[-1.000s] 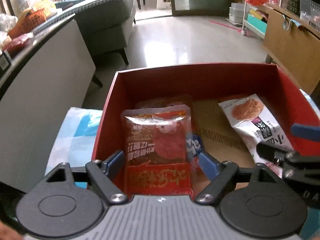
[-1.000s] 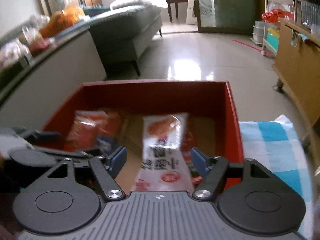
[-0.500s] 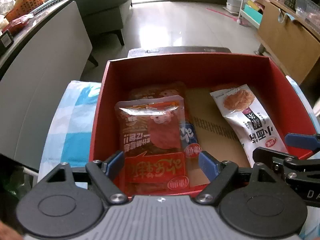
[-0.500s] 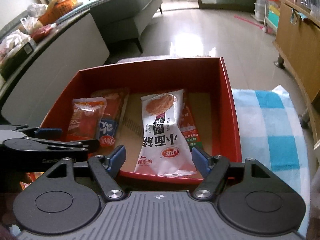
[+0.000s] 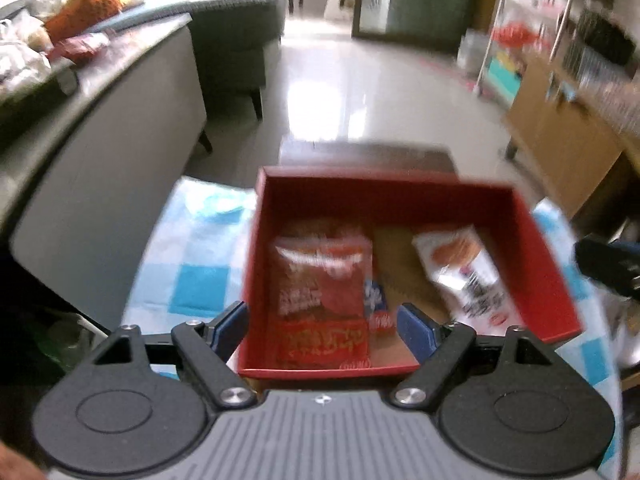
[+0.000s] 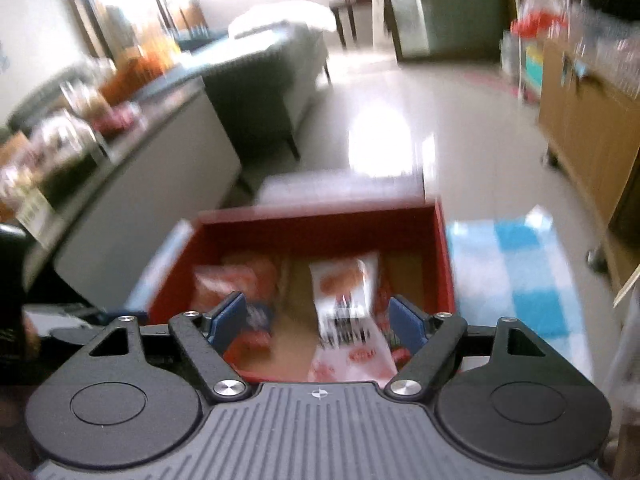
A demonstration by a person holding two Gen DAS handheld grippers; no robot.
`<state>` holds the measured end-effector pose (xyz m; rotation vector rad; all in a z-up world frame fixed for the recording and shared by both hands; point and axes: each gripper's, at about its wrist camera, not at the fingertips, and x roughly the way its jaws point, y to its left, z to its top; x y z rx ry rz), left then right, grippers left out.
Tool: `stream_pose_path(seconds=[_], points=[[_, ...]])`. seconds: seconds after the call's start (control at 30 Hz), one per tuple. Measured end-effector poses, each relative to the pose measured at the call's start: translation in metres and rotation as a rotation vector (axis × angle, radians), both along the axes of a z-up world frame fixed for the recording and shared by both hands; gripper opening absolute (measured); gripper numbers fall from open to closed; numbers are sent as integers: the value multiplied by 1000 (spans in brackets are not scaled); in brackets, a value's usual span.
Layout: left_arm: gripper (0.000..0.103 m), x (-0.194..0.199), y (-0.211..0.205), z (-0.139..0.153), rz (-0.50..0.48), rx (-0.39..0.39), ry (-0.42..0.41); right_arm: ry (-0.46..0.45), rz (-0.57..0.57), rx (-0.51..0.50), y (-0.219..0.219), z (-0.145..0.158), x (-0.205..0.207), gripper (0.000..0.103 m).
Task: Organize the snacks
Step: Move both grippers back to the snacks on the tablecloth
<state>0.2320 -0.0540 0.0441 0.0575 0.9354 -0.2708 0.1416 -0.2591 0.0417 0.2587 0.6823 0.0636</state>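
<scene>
Both pairs of tongs hang above a red box [image 5: 404, 196] that sits on a blue-and-white checked cloth [image 5: 192, 280] over the table, and neither grips anything. The left tongs [image 5: 322, 326] stand released, their blue pads apart with only air between them, framing a red snack packet [image 5: 320, 280] that lies flat on the box floor on the left. The right tongs [image 6: 316, 320] have just been opening wider and are likewise empty; the white snack packet [image 6: 344, 292] seen between their pads lies down in the box, not in their grasp. In the left view the white packet rests toward the right side, well apart from the red one, with bare cardboard floor between them. Laying the packets flat and side by side likely keeps each visible and leaves room for more. Both views are blurred, so smaller packets tucked beside these are hard to make out.
</scene>
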Motion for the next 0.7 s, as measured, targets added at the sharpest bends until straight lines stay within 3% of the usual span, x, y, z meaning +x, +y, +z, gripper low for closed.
stream_pose_path(seconds=[0.1, 0.17, 0.2, 0.27, 0.3, 0.33, 0.37, 0.47, 0.53, 0.63, 0.7], points=[[76, -26, 21, 33, 2, -32, -109, -184, -8, -57, 10, 43, -36, 84], [80, -49, 35, 51, 3, -38, -196, -372, -30, -91, 21, 74, -74, 96], [82, -59, 40, 56, 4, -35, -227, -451, -36, -104, 26, 83, -90, 102], [91, -78, 52, 57, 23, -12, -268, -612, -60, -131, 39, 90, -126, 103], [91, -83, 58, 52, 28, 0, -271, -648, -71, -116, 41, 85, -135, 103], [91, -88, 64, 44, 29, 12, -265, -643, -70, -70, 42, 75, -141, 103], [91, -89, 69, 34, 28, 28, -240, -563, -32, 3, 40, 62, -137, 103], [91, -78, 86, 4, 52, 61, -118, -235, 38, 152, 36, 16, -109, 103], [91, -68, 99, -12, 65, 49, -47, -86, 42, 146, 44, -13, -94, 103], [90, -54, 109, -33, 68, 35, 48, 14, 74, 71, 61, -37, -81, 103], [90, -53, 106, -44, 85, 74, 61, 49, 79, 104, 66, -46, -74, 103]])
